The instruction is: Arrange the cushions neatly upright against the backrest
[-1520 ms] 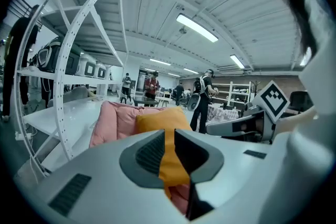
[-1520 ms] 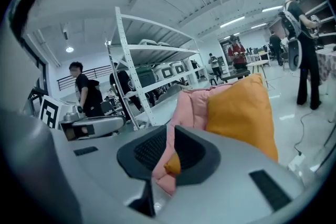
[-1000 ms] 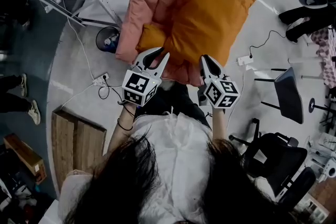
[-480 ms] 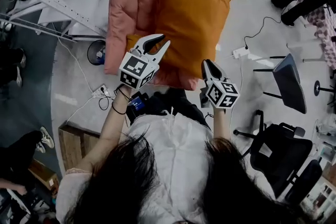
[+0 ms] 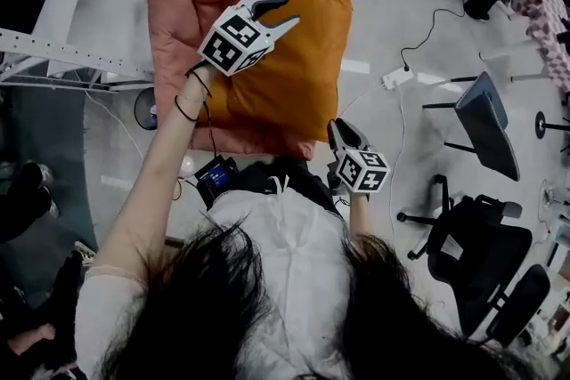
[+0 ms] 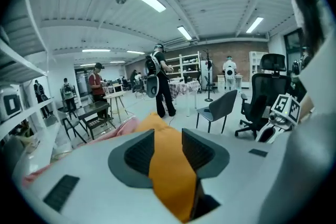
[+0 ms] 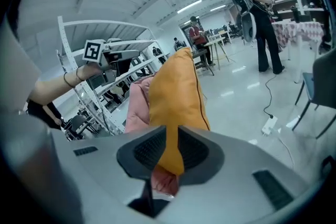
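Nearby stands a chair [image 5: 488, 127] — right gripper [image 5: 338, 133] pinches orange cushion [image 5: 298, 67], left gripper [image 5: 287, 11] just opening round it.

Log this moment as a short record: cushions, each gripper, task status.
orange cushion: rests on top of the pink cushion and covers most of it
left gripper: over the orange cushion's far end, jaws apart and just been opening, orange fabric showing between them
right gripper: shut on the orange cushion's near corner
task status: orange cushion being positioned, not yet let go
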Demonstrator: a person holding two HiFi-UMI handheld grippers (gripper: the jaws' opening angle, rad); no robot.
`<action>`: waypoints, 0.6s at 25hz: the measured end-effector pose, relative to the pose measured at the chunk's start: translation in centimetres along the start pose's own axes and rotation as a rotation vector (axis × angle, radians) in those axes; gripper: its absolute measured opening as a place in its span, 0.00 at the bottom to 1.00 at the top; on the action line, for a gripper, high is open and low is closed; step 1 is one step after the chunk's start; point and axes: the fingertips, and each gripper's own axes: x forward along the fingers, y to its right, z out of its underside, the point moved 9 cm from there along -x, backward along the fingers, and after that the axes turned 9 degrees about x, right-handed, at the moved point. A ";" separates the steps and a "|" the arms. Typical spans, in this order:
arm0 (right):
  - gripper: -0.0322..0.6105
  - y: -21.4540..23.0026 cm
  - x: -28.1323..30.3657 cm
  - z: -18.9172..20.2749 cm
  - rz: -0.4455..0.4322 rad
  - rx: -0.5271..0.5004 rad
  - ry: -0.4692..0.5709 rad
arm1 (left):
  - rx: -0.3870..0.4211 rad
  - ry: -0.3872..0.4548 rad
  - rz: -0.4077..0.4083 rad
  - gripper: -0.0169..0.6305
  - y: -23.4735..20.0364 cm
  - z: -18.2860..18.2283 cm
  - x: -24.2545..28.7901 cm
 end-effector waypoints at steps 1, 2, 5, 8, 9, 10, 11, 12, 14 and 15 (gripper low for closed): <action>0.14 0.3 0.0 0.3 0.001 0.018 -0.003 | 0.020 -0.013 0.022 0.28 -0.8 -0.6 1.4; 0.14 0.6 0.1 0.5 0.000 0.033 -0.006 | 0.037 -0.027 0.046 0.31 -1.5 -1.0 2.8; 0.14 1.5 0.7 0.7 -0.007 0.054 -0.013 | 0.076 -0.080 0.119 0.39 -3.7 -2.1 6.9; 0.14 2.0 0.9 1.2 0.003 0.082 -0.013 | 0.100 -0.153 0.181 0.47 -5.2 -2.6 10.9; 0.14 2.1 0.9 1.3 0.007 0.092 -0.012 | 0.104 -0.175 0.194 0.49 -5.5 -2.8 12.1; 0.14 2.2 0.9 1.5 0.009 0.100 -0.012 | 0.105 -0.197 0.199 0.51 -5.9 -2.9 13.1; 0.14 2.4 1.0 1.5 0.009 0.104 -0.013 | 0.103 -0.219 0.199 0.53 -6.3 -2.9 14.1; 0.14 2.6 1.0 1.6 0.010 0.107 -0.015 | 0.095 -0.245 0.196 0.53 -6.6 -2.8 15.0; 0.14 3.0 0.8 1.9 0.014 0.115 -0.021 | 0.072 -0.304 0.188 0.54 -6.9 -2.2 16.7; 0.14 3.2 0.7 2.1 0.018 0.119 -0.024 | 0.059 -0.331 0.180 0.53 -6.9 -1.9 17.4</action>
